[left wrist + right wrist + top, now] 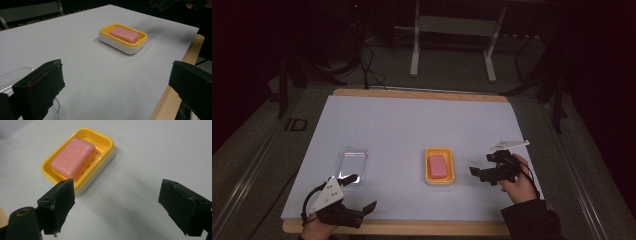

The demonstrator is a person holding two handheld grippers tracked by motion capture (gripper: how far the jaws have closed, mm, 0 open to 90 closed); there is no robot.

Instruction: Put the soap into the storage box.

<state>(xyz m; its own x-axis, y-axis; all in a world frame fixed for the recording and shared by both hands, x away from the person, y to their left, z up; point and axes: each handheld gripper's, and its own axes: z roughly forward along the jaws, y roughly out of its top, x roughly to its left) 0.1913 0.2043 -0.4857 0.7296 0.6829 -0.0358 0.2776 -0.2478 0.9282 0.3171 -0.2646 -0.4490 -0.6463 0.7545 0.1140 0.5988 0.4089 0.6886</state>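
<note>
White paper covers the table point(412, 120). Both grippers, left point(357, 192) and right point(482, 165), gape empty; the right nears the yellow soap dish point(439, 152) holding pink soap point(437, 166). Next, probably, straddle and grip.

Only legible mark: "ID" on dark floor panel point(295, 124) left of table (faint, dimly lit).

Pink soap point(74, 158) in yellow-and-white dish point(106, 145).
</note>
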